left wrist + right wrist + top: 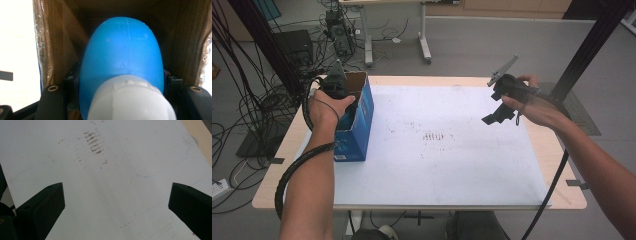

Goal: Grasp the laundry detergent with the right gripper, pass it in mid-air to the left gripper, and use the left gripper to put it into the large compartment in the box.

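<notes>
An open cardboard box (362, 120) with blue printed sides stands at the left of the white sheet (437, 170). My left gripper (345, 105) reaches down into it from above. In the left gripper view a blue bottle (123, 55) with a white cap (130, 100) lies between the jaws, the brown box walls (62, 45) around it. The left gripper (122, 78) is shut on that bottle. My right gripper (494, 107) hangs above the far right of the sheet. Its jaws stand wide apart, and the right gripper (116, 202) has only the stained white sheet (112, 157) beneath it.
The sheet covers most of a light wooden table (562, 160). Faint brown marks (434, 136) sit at the sheet's middle. Beyond the far edge are another table's legs (424, 45), cables and equipment (337, 30) on the floor. A black post (592, 45) rises at the right.
</notes>
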Available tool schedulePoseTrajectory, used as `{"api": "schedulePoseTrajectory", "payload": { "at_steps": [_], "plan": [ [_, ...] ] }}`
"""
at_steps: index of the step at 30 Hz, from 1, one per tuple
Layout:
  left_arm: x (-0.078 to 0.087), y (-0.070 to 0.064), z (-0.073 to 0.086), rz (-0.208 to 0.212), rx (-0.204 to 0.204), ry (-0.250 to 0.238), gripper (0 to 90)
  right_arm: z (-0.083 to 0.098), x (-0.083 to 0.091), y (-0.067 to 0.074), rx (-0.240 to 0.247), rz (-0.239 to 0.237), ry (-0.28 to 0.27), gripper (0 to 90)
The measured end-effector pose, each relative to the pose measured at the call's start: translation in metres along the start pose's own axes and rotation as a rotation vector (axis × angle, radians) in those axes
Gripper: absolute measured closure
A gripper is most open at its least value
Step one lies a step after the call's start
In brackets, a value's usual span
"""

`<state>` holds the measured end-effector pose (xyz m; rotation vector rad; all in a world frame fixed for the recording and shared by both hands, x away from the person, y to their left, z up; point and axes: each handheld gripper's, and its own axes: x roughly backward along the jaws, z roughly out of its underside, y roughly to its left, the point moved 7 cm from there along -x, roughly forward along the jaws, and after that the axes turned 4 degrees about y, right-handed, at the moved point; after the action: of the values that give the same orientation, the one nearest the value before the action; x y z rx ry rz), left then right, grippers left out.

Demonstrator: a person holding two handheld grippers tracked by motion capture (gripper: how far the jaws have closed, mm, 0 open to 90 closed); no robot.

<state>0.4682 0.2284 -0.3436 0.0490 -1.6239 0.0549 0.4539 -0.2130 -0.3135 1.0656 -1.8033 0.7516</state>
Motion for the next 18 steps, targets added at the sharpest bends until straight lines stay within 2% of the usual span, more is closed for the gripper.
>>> {"api": "schedulePoseTrajectory", "payload": {
  "at_steps": [18],
  "plan": [
    [0.0001, -0.0003, 0.0003, -0.002, 0.000, 0.000, 36.5, 0.0006, 0.0012, -0.0004, -0.003, 0.001, -0.001, 0.7]
  ]
}}
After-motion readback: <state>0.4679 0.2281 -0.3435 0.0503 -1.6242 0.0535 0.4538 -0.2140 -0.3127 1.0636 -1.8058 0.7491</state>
